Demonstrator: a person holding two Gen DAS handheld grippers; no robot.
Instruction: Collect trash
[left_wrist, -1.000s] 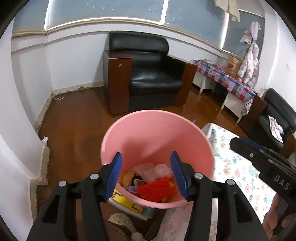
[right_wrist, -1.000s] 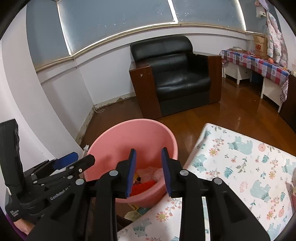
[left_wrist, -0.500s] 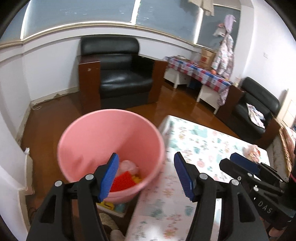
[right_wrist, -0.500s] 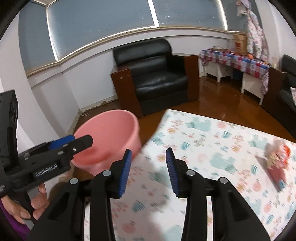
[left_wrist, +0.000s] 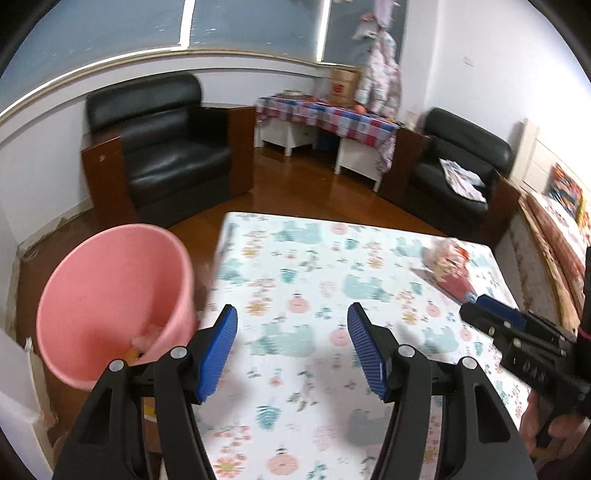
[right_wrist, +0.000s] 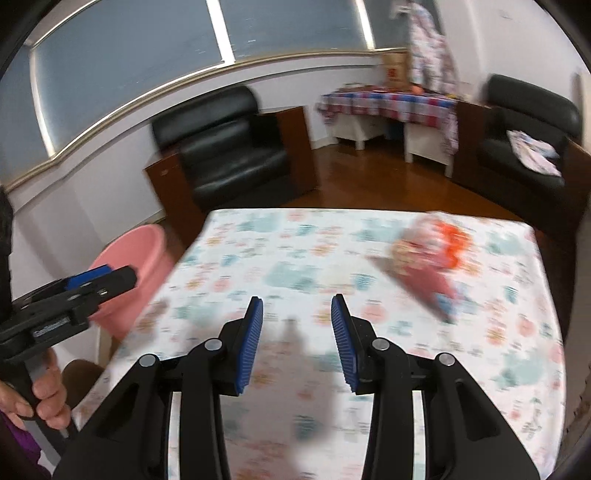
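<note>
We hold both grippers empty: left gripper (left_wrist: 291, 345) spread wide, right gripper (right_wrist: 297, 341) parted. The crumpled snack wrapper (right_wrist: 424, 258) lies at 2 o'clock on the tablecloth (right_wrist: 295, 258); the pink bin (left_wrist: 110, 295) waits at 10 o'clock.

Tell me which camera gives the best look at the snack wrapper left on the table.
The right wrist view: the snack wrapper lies ahead and to the right of the right gripper, large though motion-blurred. The left wrist view shows it smaller, far right on the floral tablecloth.

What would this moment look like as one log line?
left gripper: open, empty | right gripper: open, empty | wrapper: on table | bucket: beside table
</note>
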